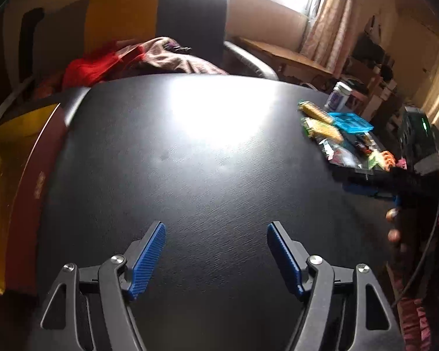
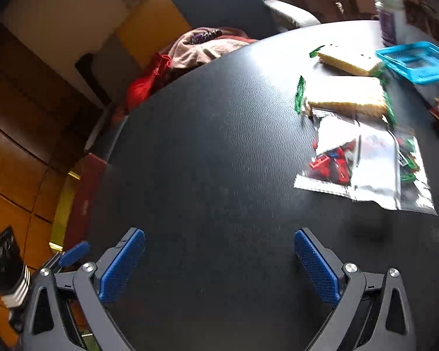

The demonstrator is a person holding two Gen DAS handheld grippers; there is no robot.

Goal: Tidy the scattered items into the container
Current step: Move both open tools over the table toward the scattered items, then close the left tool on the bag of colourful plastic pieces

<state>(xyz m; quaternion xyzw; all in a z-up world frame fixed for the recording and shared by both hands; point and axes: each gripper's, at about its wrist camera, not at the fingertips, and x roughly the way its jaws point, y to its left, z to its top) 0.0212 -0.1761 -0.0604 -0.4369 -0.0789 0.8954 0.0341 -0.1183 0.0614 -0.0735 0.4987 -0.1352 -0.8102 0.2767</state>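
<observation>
The left gripper (image 1: 216, 259) is spread wide and holds nothing. Its two blue pads (image 1: 147, 260) hang over a bare part of the black desk (image 1: 190, 175). The right gripper (image 2: 219, 266) is spread wide too, and there is nothing between its blue pads (image 2: 123, 266). It also hangs over a bare part of the desk.

The scattered things lie together at the far right side of the desk. There are two yellow snack packs with green ends. One snack pack (image 2: 349, 58) lies farther back, and the other snack pack (image 2: 346, 96) lies just in front of it. In the right view, a clear bag (image 2: 363, 163) with small red and green pieces inside lies flat on the desk, touching the nearer snack pack. The blue container (image 2: 418, 61) sits just beside the snack packs, at the right. It is shallow, and I cannot tell what is inside it. A white bottle (image 2: 390, 17) with a purple label stands upright behind the container, near the far edge of the desk.

In the left view, the same things look small and far off to the right, and the right gripper shows as a dark blur near them. Behind the desk is a chair (image 1: 190, 23) with a pile of red and pink cloth (image 1: 137, 58) on it.
</observation>
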